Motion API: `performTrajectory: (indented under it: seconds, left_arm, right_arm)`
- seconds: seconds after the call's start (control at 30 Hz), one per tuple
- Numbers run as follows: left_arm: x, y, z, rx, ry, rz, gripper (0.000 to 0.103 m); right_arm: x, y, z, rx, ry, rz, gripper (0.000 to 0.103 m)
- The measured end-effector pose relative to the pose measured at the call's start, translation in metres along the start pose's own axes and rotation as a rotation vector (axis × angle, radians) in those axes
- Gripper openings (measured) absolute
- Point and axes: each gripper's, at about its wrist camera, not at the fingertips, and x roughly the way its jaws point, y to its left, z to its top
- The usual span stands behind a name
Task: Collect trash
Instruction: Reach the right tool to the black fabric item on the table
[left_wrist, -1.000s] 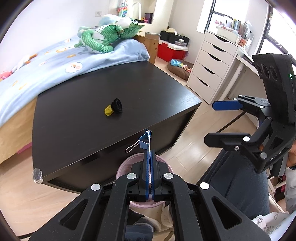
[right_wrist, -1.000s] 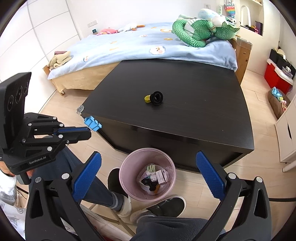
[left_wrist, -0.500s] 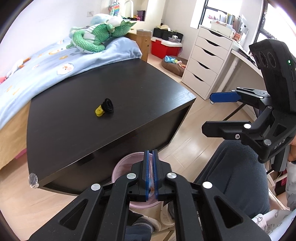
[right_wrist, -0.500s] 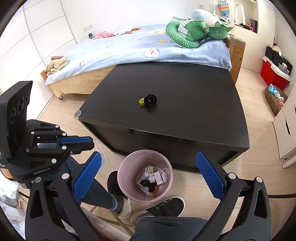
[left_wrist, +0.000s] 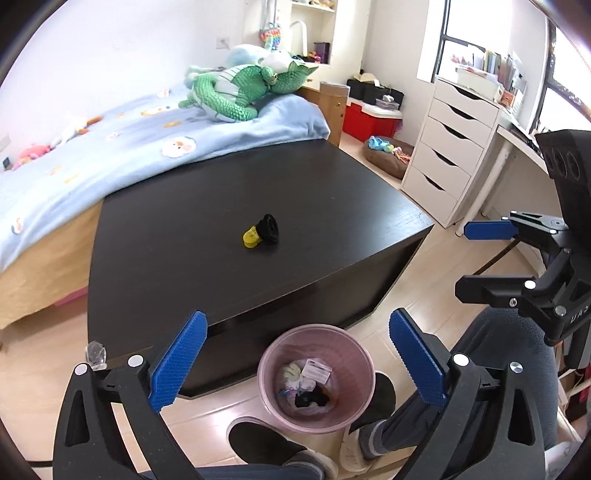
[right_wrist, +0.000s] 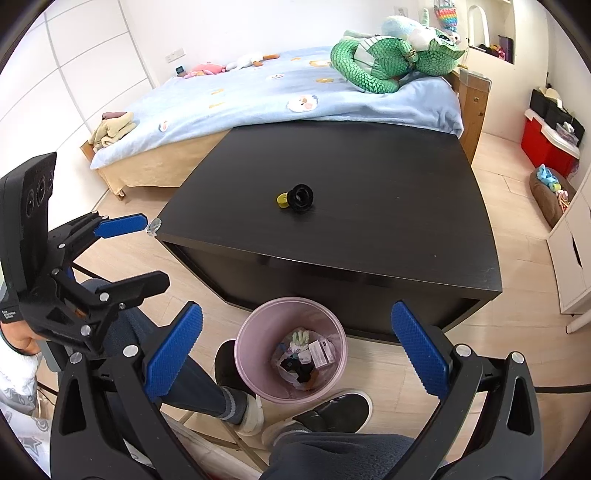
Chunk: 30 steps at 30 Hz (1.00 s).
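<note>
- Left gripper (left_wrist: 295, 358) hangs right over the pink trash bin (left_wrist: 316, 376) on the floor, jaws spread wide with nothing between the blue pads (left_wrist: 177, 360). They aren't touching anything, bin rim included.
- The bin sits just beside the front edge of the tabletop (left_wrist: 177, 236), between the person's shoes. It holds a small heap of scraps: something white and boxy, some dark bits. Honestly can't make out the single pieces from the left wrist view.
- Only thing on the tabletop is the little black and yellow piece (left_wrist: 261, 232), roughly mid-surface and well away from both grippers. I'd guess that's the next bit of trash to grab.
- To do that well, I'd come in low and straight, jaws wide, and line the pads up across the black ring part instead of the yellow stub. It looks round, so it'll probably roll or skitter if one pad taps it first.
- Squeeze only once both pads are level with it, lift clear of the tabletop, then carry it over the middle of the bin before letting go.
- Right gripper (right_wrist: 297, 356) is also up over the bin (right_wrist: 255, 332), jaws fully apart and holding nothing. Its view looks straight at the piece (right_wrist: 297, 198), so either hand could take it.
</note>
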Motion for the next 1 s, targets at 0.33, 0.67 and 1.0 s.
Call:
performTrajectory:
  seconds: [0.33, 0.67, 1.0]
  left_arm:
    - [-0.001, 0.006, -0.001, -0.012, -0.001, 0.015, 0.095]
    - [0.002, 0.026, 0.005, -0.049, 0.001, 0.036, 0.095]
    - [0.004, 0.049, 0.016, -0.082, -0.009, 0.052, 0.095]
  right_arm:
    - [0.007, 0.001, 0.002, -0.005, 0.009, 0.013, 0.100]
    - [0.019, 0.000, 0.016, -0.029, 0.016, 0.026, 0.100]
    - [0.046, -0.002, 0.059, -0.128, 0.038, 0.055, 0.100]
